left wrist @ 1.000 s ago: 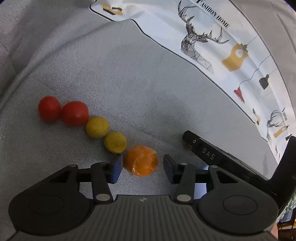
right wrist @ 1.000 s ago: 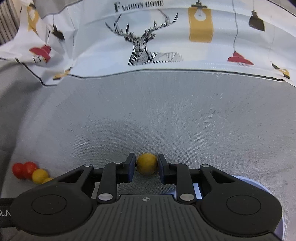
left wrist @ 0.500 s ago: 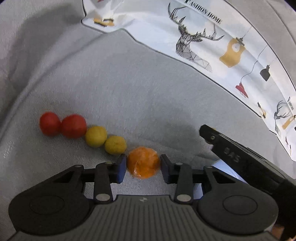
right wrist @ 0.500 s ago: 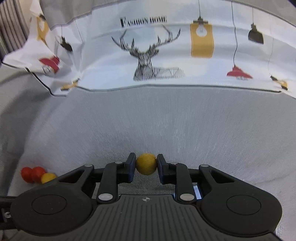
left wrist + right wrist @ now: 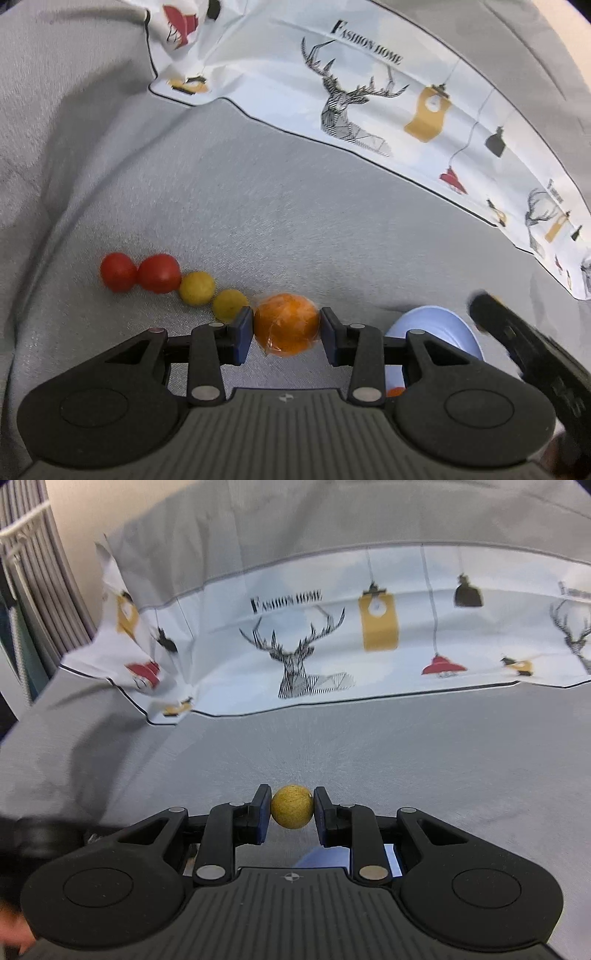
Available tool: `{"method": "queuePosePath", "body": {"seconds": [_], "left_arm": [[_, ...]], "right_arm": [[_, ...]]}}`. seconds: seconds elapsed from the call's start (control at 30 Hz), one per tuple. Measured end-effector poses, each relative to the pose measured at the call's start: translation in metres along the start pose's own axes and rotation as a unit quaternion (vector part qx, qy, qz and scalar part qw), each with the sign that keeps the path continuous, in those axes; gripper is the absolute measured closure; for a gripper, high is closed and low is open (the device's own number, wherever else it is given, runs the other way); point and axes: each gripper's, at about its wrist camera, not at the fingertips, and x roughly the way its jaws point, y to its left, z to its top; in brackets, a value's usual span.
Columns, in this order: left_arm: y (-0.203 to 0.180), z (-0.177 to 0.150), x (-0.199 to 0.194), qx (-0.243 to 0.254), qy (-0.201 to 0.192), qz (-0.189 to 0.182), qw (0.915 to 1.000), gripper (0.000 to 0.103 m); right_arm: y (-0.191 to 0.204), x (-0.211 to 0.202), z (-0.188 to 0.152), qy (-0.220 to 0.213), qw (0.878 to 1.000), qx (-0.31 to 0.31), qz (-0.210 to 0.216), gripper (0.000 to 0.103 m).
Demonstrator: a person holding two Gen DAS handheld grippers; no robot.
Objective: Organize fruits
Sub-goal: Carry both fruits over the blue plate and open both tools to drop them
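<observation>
the orange [image 5: 286, 324] sits between the fingers of the left hand-held gripper [image 5: 287, 334], both blue pads pressed on its sides; the jaws stand partly spread, pinching it after closing in on it a moment ago. just left of that gripper's left finger a row of small fruits lies on the grey cloth [image 5: 258, 206]: a yellow ball [image 5: 229, 305] touching the finger's tip, a second yellow ball [image 5: 197, 288], then two red tomatoes [image 5: 159, 273] [image 5: 118, 272], each touching the next. behind the right finger is a pale blue bowl [image 5: 439, 328], with a scrap of orange [image 5: 395, 392] showing low beside the finger arm. further right, the blurred black body of the right hand-held gripper [image 5: 524, 350] reaches in.

the right hand-held gripper [image 5: 291, 806] pinches a small yellow ball [image 5: 291, 806] between nearly closed pads, above the cloth. a strip of the blue bowl [image 5: 325, 856] shows under its fingers. ahead of both grippers lies a white printed cloth [image 5: 332, 638] with deer and lamps.
</observation>
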Motion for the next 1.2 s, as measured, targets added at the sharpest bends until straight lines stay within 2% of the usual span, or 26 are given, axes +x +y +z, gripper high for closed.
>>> {"method": "queuePosePath", "body": {"seconds": [0.2,0.43,0.73,1.2], "left_arm": [[-0.006,0.002,-0.020,0.024,-0.018,-0.013,0.9995,0.060],[-0.020,0.002,-0.028,0.039,-0.024,-0.019,0.9987,0.060],[-0.052,-0.008,-0.025,0.089,-0.031,-0.026,0.9952,0.060],[-0.086,-0.020,-0.012,0.125,-0.030,-0.041,0.9909,0.060]], "right_arm": [[-0.014,-0.048,-0.015,-0.012,0.999,-0.022,-0.027,0.077],[-0.031,-0.046,-0.020,0.001,0.994,-0.080,-0.073,0.077],[-0.042,-0.045,-0.020,-0.001,0.995,-0.075,-0.068,0.077],[-0.063,-0.051,-0.020,-0.004,0.995,-0.065,-0.073,0.077]]}}
